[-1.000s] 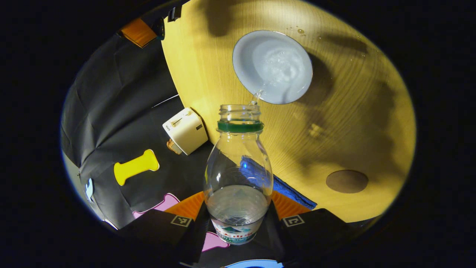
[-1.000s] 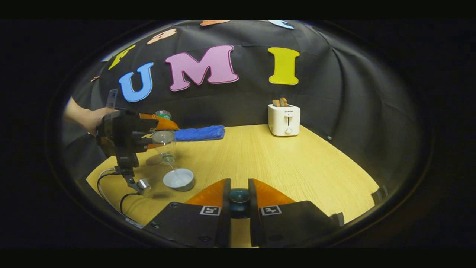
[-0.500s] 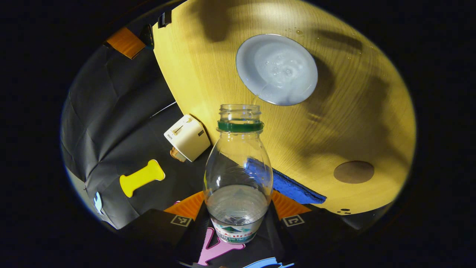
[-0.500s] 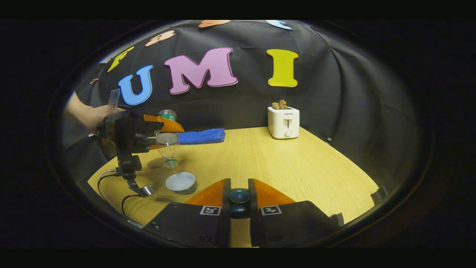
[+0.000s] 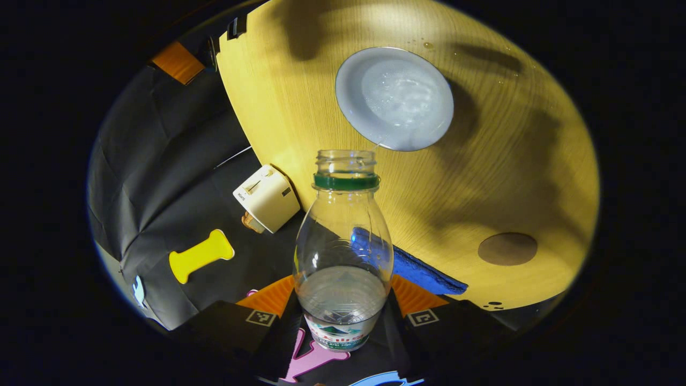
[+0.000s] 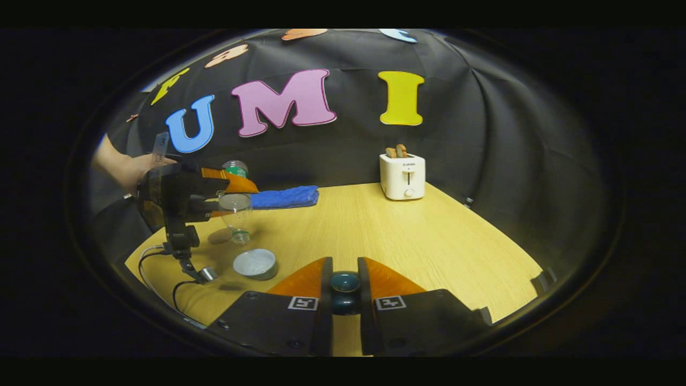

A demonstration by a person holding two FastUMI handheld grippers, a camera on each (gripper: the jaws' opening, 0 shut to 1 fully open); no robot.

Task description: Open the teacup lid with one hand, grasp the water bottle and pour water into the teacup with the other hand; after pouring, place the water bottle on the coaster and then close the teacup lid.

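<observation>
A clear water bottle (image 5: 343, 252) with a green neck ring is clamped between the fingers of my left gripper (image 5: 343, 308), tipped mouth-down over the table. A little water is left in it. Below its mouth stands the open white teacup (image 5: 394, 96), full of water, and a thin trickle still reaches its rim. The round brown coaster (image 5: 507, 248) lies bare to the right. In the right gripper view, my right gripper (image 6: 344, 264) is shut on the dark knob of the teacup lid (image 6: 344, 285), held off the table. The teacup (image 6: 255, 263), bottle (image 6: 235, 206) and coaster (image 6: 217, 236) show at far left.
A white toaster (image 6: 402, 175) with bread stands at the back of the wooden table (image 6: 386, 230). A folded blue cloth (image 6: 284, 197) lies by the back wall near the coaster. A hand (image 6: 126, 169) holds the left gripper, and its cable (image 6: 161, 268) trails by the table's left edge.
The stream from the bottle has thinned to a trickle, and the bottle has risen slightly above the cup. The right gripper holds the lid nearly still.
</observation>
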